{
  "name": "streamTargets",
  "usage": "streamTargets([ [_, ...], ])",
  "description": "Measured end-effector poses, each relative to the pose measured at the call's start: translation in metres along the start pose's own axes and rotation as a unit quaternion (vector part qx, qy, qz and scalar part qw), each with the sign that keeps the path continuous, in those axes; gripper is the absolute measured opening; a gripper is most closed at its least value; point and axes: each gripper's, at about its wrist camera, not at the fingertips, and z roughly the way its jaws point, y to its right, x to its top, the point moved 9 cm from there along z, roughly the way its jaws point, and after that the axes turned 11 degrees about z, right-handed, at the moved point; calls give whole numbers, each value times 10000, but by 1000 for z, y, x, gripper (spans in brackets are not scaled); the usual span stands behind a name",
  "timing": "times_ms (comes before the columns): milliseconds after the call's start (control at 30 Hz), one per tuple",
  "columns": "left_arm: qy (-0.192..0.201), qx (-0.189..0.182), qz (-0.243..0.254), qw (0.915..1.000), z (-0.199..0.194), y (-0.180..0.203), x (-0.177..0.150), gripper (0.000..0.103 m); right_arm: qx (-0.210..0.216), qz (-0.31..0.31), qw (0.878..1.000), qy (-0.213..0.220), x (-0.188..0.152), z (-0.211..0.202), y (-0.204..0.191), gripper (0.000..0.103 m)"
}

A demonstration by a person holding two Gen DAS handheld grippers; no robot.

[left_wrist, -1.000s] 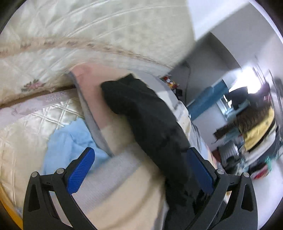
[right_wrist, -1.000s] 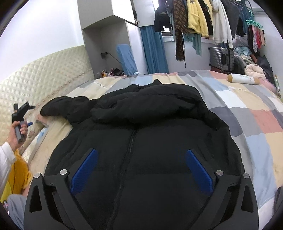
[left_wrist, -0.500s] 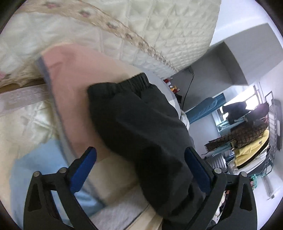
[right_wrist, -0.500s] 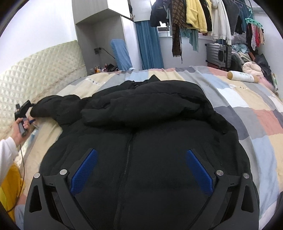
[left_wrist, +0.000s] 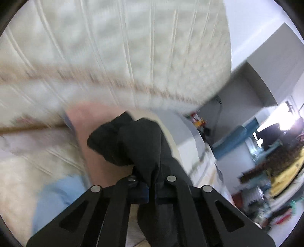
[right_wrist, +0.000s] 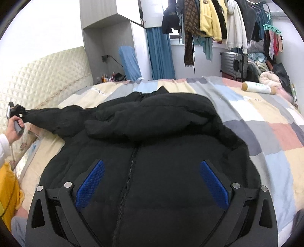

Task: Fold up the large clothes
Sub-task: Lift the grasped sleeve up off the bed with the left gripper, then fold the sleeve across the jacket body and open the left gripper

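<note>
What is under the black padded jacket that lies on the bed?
Under the black padded jacket lies a patchwork quilt of beige, grey, pink and blue squares. It shows all around the jacket, but the part directly beneath is covered.

A bed [right_wrist: 262,121] with a patchwork cover in grey, cream, pink and pale blue is filling the room. A quilted cream headboard [right_wrist: 47,76] is standing at its left against a white wall [right_wrist: 38,24]. Beyond it, a blue curtain [right_wrist: 159,55] is hanging beside a window [right_wrist: 176,39], and clothes on a rail [right_wrist: 210,17] are hanging over a grey suitcase [right_wrist: 234,64].
</note>
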Motion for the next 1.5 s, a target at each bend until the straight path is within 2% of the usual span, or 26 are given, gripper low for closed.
streamTargets([
  [133,191,406,170,9988,-36,-4,12,1,52,27,10000,56,3,-13,8,101],
  [267,308,643,764,9945,-65,17,15,1,140,48,9997,175,7,-28,16,101],
  [367,376,736,1269,9885,-84,43,16,1,224,62,9995,221,9,-37,19,101],
  [433,485,845,1762,9795,-101,67,13,1,300,73,9992,242,11,-42,19,101],
  [567,597,798,2240,9695,-121,106,5,1,386,-56,9985,390,14,-54,17,101],
  [767,824,429,2719,9578,-156,190,-9,1,587,-111,9973,436,8,-68,19,101],
  [833,911,272,2920,9517,-168,221,-22,1,638,-24,9968,482,9,-75,23,101],
  [1000,930,-192,3089,9463,-187,284,-57,2,578,-103,9962,649,10,-87,33,102],
  [1067,941,-347,3227,9412,-193,310,-72,2,593,-65,9961,655,9,-91,38,102],
  [1167,928,-578,3574,9275,-198,351,-104,2,631,41,9953,739,9,-101,48,102],
  [1200,906,-706,3696,9221,-199,367,-121,2,638,73,9947,799,10,-106,52,102],
  [1300,810,-987,3877,9129,-198,402,-166,2,603,101,9939,913,12,-112,59,102],
  [1433,581,-1323,4000,9051,-192,443,-227,2,631,165,9939,886,15,-113,67,102],
  [1500,409,-1398,3970,9062,-188,457,-256,2,688,242,9935,877,19,-114,71,102],
])
